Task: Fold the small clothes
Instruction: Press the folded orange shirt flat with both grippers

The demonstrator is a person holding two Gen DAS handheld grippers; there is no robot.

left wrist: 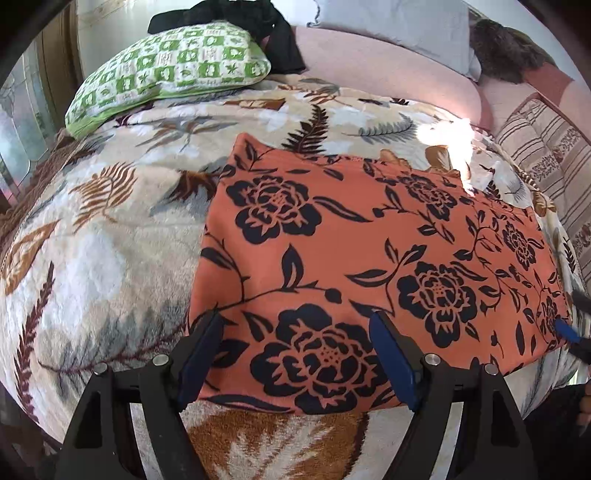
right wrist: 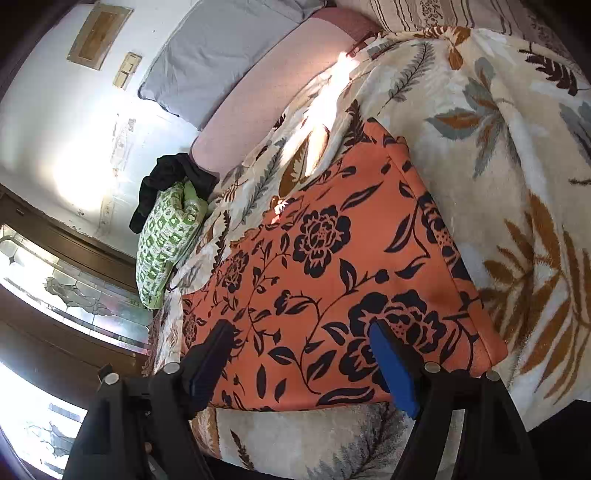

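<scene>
An orange cloth with black flowers (left wrist: 351, 236) lies flat on the leaf-patterned blanket (left wrist: 110, 229); it looks folded into a rectangle. My left gripper (left wrist: 295, 325) is open, fingers spread over the cloth's near left corner, holding nothing. My right gripper (right wrist: 301, 332) is open over the cloth (right wrist: 332, 277) at its near right edge, also empty. Its blue fingertip (left wrist: 567, 330) shows at the right edge of the left wrist view.
A green-and-white pillow (left wrist: 166, 70) with a black garment (left wrist: 258, 22) on it lies at the far left. Pink and grey cushions (left wrist: 369, 55) and a striped pillow (left wrist: 546, 162) line the back. A window (right wrist: 74, 295) is at the left.
</scene>
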